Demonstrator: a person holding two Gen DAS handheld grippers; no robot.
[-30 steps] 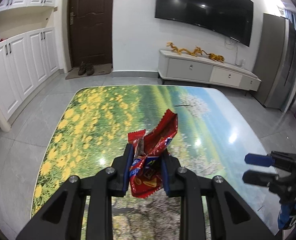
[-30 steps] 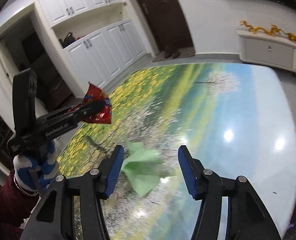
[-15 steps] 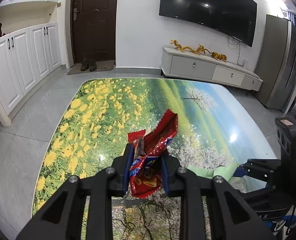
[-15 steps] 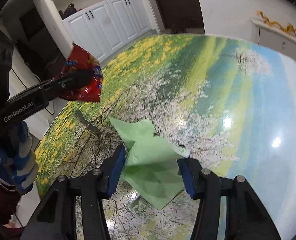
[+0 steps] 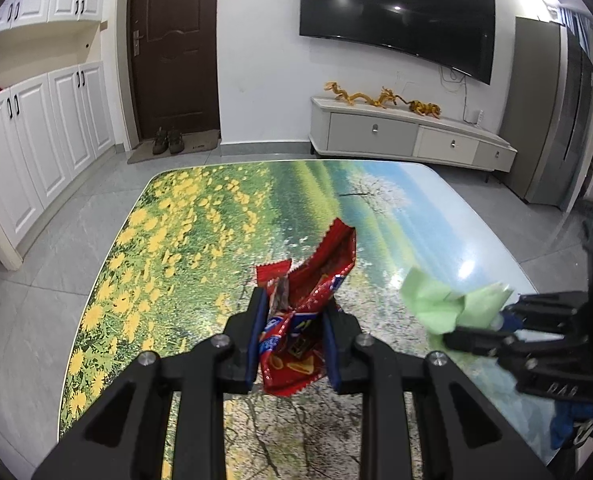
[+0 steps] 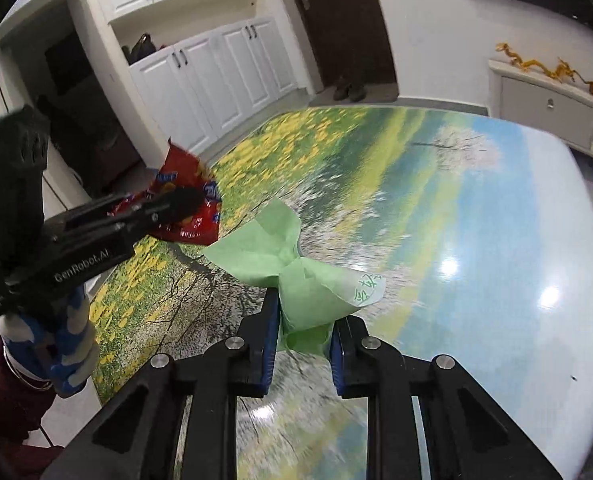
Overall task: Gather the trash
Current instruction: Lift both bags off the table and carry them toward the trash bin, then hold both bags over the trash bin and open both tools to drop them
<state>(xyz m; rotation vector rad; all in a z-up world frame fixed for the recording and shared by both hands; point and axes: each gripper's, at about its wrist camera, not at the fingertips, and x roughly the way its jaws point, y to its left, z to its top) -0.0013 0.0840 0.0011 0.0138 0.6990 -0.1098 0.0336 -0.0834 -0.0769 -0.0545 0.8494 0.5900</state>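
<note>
Up close, the left gripper [image 5: 292, 336] has its blue pads [image 5: 255, 332] clamped on a crumpled red snack wrapper [image 5: 316, 276], held above the table [image 5: 168, 240] with its flower-meadow print. To its right, the right gripper [image 6: 303, 342] is closing its jaws on a green paper scrap [image 6: 296, 276], which is pinched between the pads and fans out above them, clear of the tabletop. A blue-and-white gloved hand [image 6: 56, 344] grips the left tool's handle.
</note>
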